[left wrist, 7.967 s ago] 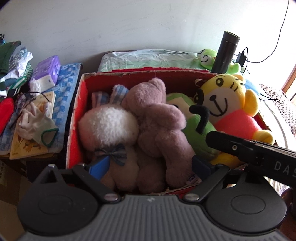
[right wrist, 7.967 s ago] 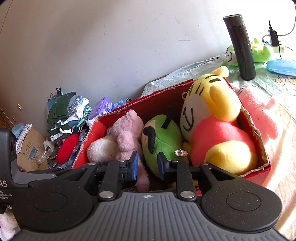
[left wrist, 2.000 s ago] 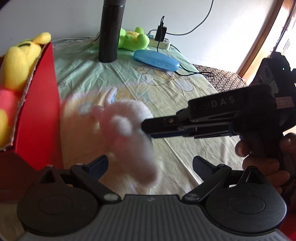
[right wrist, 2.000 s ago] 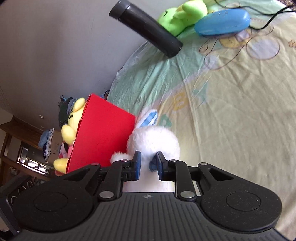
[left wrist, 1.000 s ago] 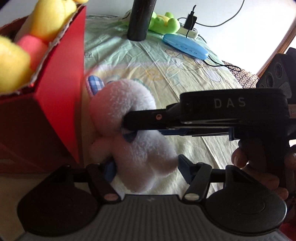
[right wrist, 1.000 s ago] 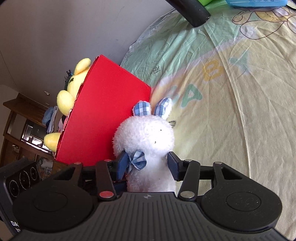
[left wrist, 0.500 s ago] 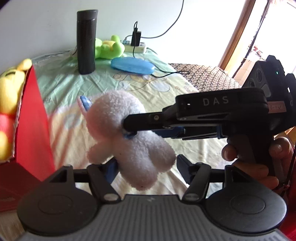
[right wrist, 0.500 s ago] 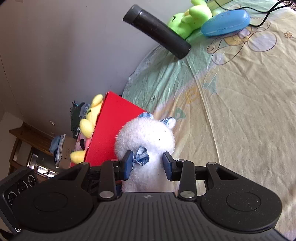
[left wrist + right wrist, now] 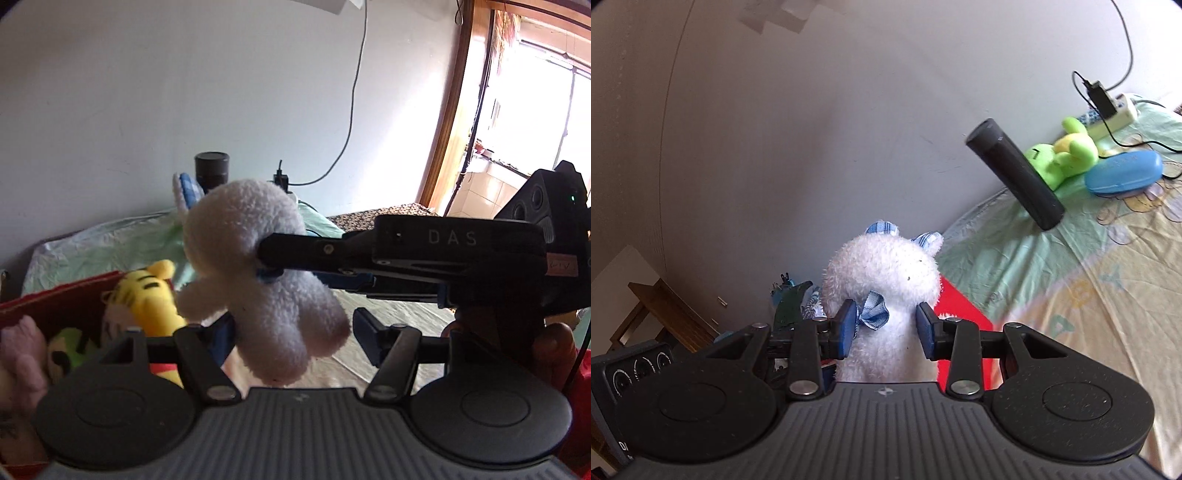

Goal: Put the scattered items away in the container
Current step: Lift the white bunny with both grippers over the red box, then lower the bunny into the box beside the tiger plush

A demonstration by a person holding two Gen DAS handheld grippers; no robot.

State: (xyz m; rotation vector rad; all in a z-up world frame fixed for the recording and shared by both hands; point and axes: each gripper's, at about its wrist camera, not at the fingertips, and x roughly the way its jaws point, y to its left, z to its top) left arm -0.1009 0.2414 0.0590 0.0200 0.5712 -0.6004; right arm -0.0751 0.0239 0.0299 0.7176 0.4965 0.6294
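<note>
Lifted clear of the bed (image 9: 1089, 295) now, where a second ago sat beside the red box's outer wall: white plush rabbit (image 9: 886, 291), raised to about the height of the box rim. Pinched at the neck by the right hand-held gripper (image 9: 886, 328), blue pads pressed into the fur either side of the checked bow, jaws narrowed partway on it. Bracketed lower down by the left hand-held gripper (image 9: 291, 332), jaws about half open around the rabbit's body; left pad hidden against the fur, right pad standing off it, so no firm squeeze to be read there. Red box (image 9: 55, 299) below and to the left in the left wrist view, already crowded with the yellow tiger plush (image 9: 147, 295) and others. Probably mid-carry: rabbit off the bedding, still to be swung over the rim and released inside. Green frog plush (image 9: 1060, 158) left out by the black flask (image 9: 1015, 173).
</note>
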